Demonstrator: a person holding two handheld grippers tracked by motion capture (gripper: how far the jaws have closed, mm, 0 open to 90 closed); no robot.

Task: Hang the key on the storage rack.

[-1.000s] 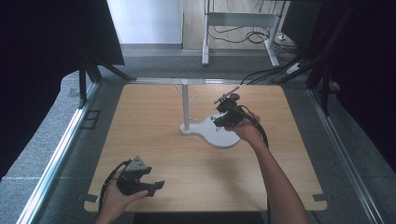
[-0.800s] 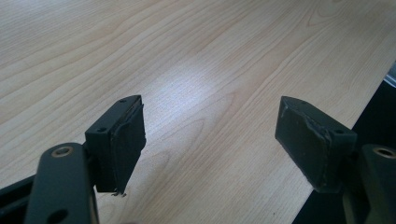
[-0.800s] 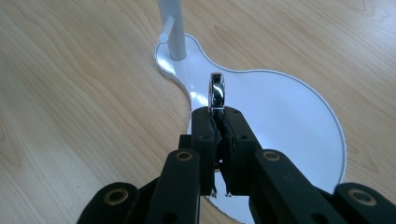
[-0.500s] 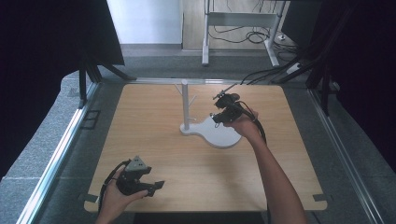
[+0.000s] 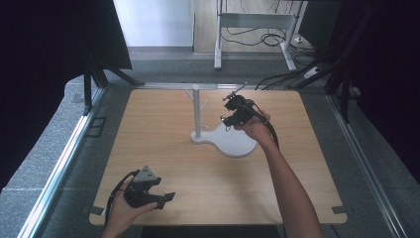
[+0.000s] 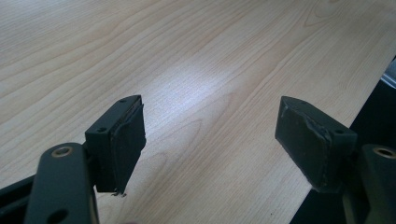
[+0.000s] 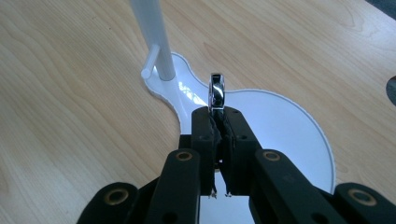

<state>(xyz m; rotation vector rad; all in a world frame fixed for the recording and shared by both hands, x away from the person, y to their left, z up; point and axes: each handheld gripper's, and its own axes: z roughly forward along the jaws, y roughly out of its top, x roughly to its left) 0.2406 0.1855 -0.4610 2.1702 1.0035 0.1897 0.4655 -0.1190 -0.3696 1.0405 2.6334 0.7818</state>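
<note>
Left gripper (image 5: 166, 197), jaws spread wide, resting near front edge of light wooden table (image 5: 163, 134); bare wood around. Right gripper (image 7: 217, 122) clamped on shiny silver metal ring (image 7: 216, 91), raised higher than before above white flat-based peg stand (image 5: 233, 141).

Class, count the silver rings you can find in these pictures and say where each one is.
1. The silver ring is pinched on edge in the right gripper, above the white stand base, short of the post's peg. Others may be hidden.
</note>
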